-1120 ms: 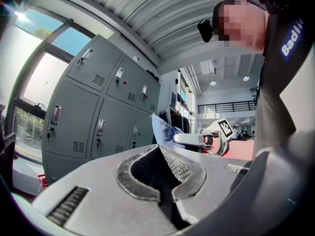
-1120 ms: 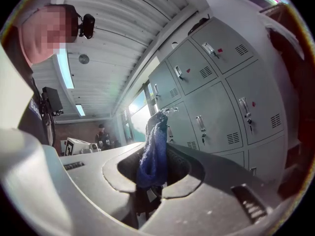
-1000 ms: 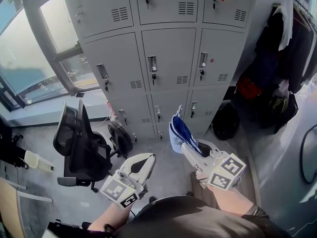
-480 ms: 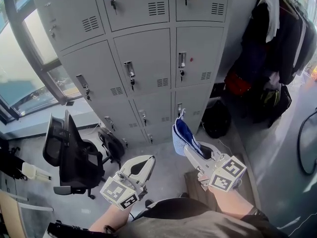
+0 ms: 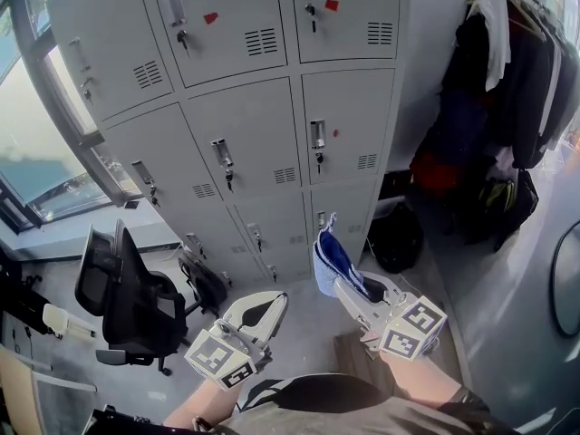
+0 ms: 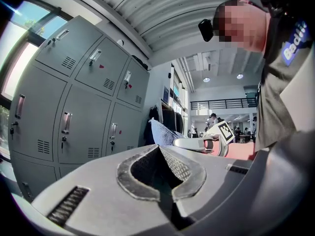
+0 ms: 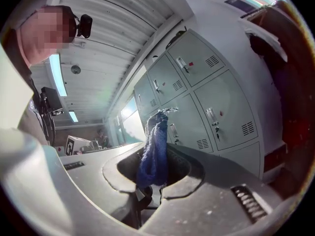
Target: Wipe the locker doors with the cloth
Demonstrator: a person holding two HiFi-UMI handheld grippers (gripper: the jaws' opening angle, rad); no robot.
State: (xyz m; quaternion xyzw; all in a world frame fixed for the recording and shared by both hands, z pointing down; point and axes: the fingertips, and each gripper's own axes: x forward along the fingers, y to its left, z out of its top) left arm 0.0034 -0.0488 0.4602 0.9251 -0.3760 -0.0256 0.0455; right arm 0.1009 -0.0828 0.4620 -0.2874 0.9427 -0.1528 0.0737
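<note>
Grey locker doors (image 5: 254, 143) in rows fill the upper middle of the head view, each with a handle, a key and a vent. My right gripper (image 5: 340, 284) is held low in front of them, shut on a blue cloth (image 5: 331, 254) that sticks up from its jaws. The cloth (image 7: 153, 149) hangs bunched between the pads in the right gripper view, with the lockers (image 7: 206, 97) beyond. My left gripper (image 5: 270, 304) is lower left, shut and holding nothing. Its closed jaws (image 6: 160, 166) point past the lockers (image 6: 74, 107) toward the right gripper.
A black office chair (image 5: 127, 293) and a dark backpack (image 5: 207, 284) stand on the floor left of the lockers. Dark coats and bags (image 5: 507, 116) hang at the right. A large window (image 5: 36, 152) runs along the left wall.
The view has swung so the lockers shifted left and down in the frame, showing higher doors. Both grippers keep their places and states; the cloth stays gripped.
</note>
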